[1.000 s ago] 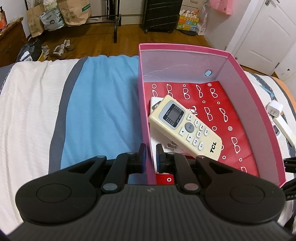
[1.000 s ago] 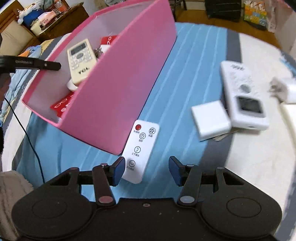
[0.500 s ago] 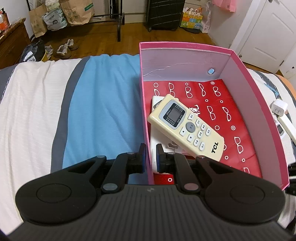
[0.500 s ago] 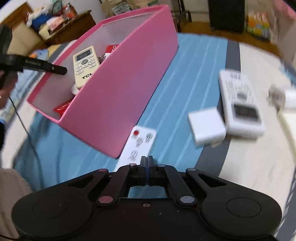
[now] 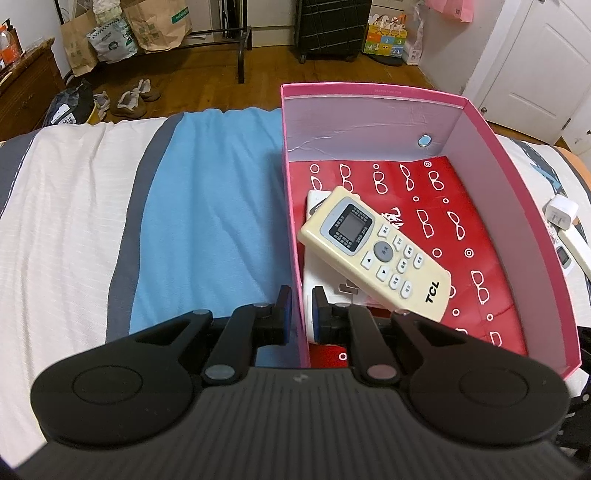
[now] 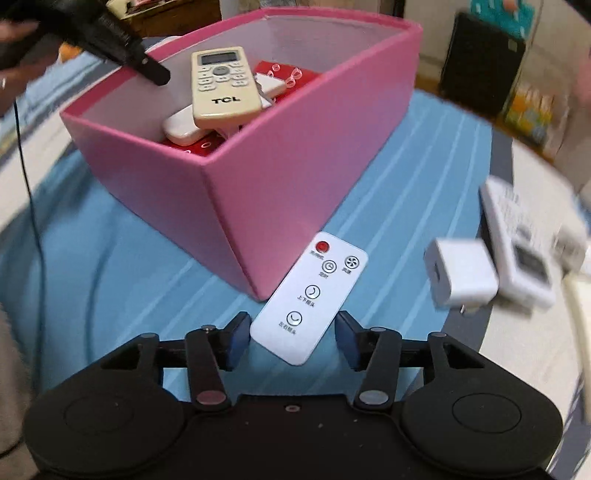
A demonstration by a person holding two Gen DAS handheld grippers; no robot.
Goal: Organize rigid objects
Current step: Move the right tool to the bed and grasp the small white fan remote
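- My left gripper is clamped on the near left wall of the pink box, one pad outside and one inside.
- The box sits on a bed cover striped blue, grey and cream; its floor is lined with red paper printed with white spectacles.
- Inside the box: a cream TCL remote lying tilted across a white remote beneath it.
- My right gripper has just been opening; its jaws stand about half apart, with the near end of a flat white remote between them, pads not touching it.
- That remote lies on the blue stripe, just beside the box's near corner.
- To its right: a white charger block and a larger white remote, both blurred.
- Room beyond the bed: wooden floor, paper bags, shoes, a black suitcase, a white door.
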